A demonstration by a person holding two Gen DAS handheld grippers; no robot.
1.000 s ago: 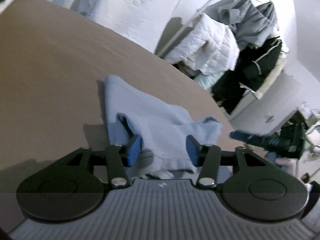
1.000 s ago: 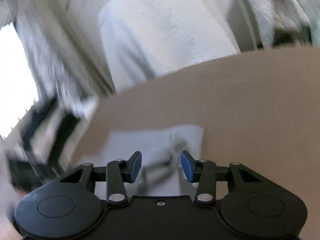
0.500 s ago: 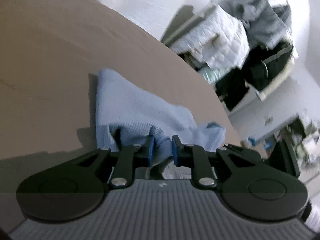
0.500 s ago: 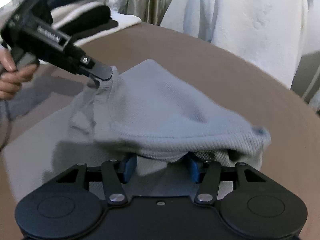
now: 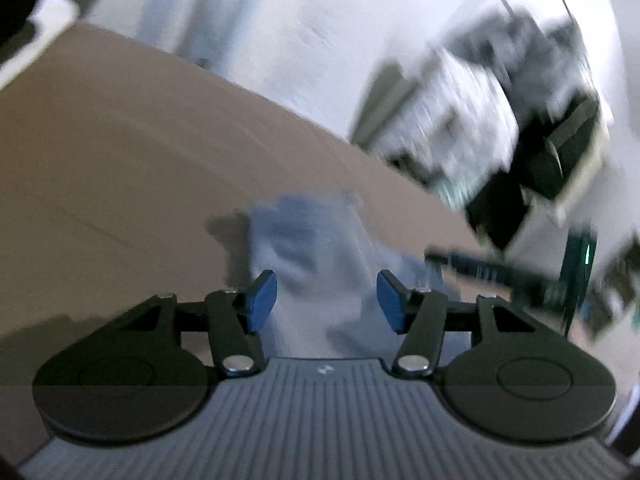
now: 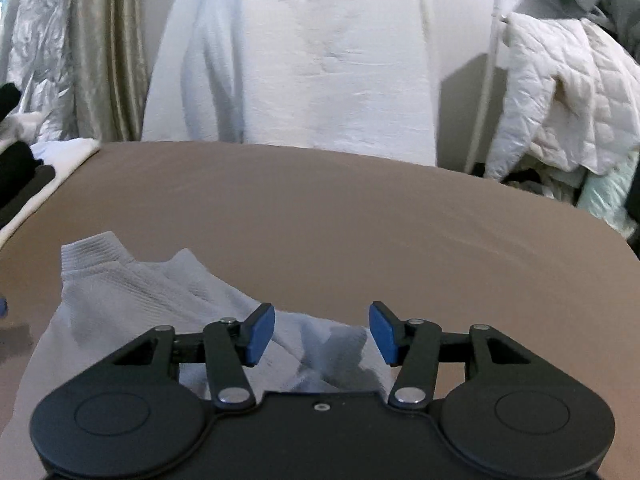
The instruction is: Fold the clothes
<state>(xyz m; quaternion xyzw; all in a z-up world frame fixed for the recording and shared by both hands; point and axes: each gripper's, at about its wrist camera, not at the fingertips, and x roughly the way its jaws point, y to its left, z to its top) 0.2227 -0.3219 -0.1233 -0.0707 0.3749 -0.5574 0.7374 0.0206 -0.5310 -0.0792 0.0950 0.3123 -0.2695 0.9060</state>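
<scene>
One brown bed [image 6: 360, 216] fills the room's middle, a white robe [image 6: 296, 52] hanging beyond it. One pale blue knit garment [image 6: 132, 292] lies crumpled on its near edge. Two claws, left claw [image 5: 326, 300] and right claw [image 6: 322, 332], are opening over that garment, gripping nothing.

Beyond the crumpled sweater [image 6: 168, 304] the brown bed [image 6: 360, 216] lies bare for my reach; a white robe [image 6: 304, 56] blocks its far edge.

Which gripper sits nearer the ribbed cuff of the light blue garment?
Left, probably. The ribbed cuff lies far left of the right gripper; the left gripper, jaws opening, hangs over the light blue garment there.
</scene>
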